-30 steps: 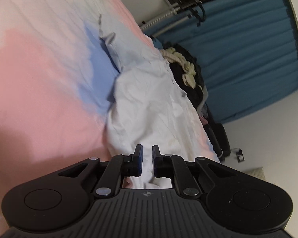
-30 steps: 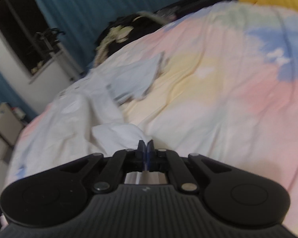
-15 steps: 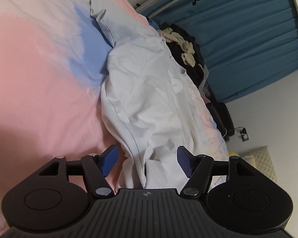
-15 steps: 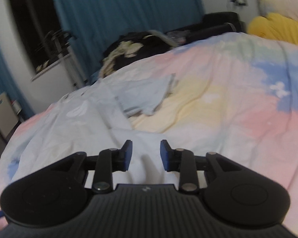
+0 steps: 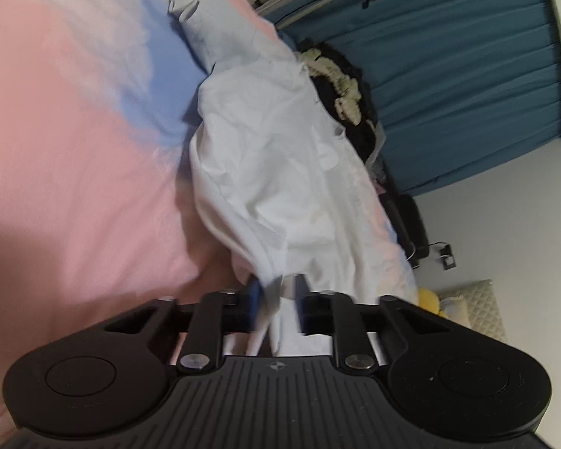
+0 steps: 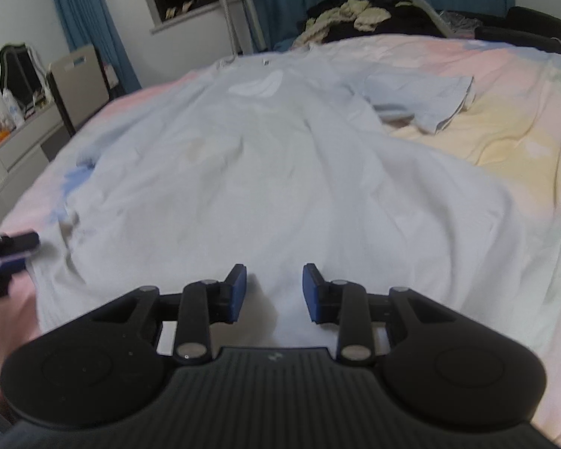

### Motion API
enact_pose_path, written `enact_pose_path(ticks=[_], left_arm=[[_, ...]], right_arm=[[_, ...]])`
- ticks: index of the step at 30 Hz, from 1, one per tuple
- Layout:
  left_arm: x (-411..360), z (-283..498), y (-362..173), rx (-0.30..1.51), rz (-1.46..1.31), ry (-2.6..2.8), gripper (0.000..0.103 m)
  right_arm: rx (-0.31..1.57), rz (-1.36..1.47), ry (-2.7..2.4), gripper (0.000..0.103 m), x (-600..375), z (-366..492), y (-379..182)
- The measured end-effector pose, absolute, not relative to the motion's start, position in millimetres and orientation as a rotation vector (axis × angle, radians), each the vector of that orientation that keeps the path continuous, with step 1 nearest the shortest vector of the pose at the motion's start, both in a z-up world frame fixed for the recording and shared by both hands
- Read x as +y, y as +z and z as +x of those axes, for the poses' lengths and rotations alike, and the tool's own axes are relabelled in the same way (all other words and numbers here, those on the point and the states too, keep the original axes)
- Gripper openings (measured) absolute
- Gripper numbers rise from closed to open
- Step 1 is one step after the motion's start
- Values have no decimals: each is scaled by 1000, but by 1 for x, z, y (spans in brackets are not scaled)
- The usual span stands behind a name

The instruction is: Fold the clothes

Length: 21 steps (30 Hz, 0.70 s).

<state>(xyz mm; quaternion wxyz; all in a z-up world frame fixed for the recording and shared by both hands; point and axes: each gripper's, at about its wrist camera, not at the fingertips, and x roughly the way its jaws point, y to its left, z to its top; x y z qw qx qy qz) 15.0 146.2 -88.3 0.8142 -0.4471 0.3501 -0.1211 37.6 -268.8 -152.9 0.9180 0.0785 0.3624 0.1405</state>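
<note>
No text, label, brand or number can be read in either view. Each gripper body carries only a small embossed emblem, with no letters legible; the pale print on the shirt [image 6: 258,86] is too blurred to read.

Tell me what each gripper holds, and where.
Left gripper: blurred, closing around the pale blue cotton shirt's edge; grip unconfirmed. Right gripper: open, holds nothing.

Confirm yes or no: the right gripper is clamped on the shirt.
No, the right gripper is open above the pale shirt, its blue pads apart with nothing between them.
</note>
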Motion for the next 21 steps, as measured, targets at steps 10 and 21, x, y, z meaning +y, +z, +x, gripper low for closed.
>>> enact_pose_path(ticks=[10, 21], left_arm=[[216, 14, -27, 685, -909, -171, 1], [241, 18, -43, 793, -838, -135, 9]], right_arm=[[772, 211, 284, 34, -279, 43, -160], [764, 280, 289, 35, -280, 37, -157]])
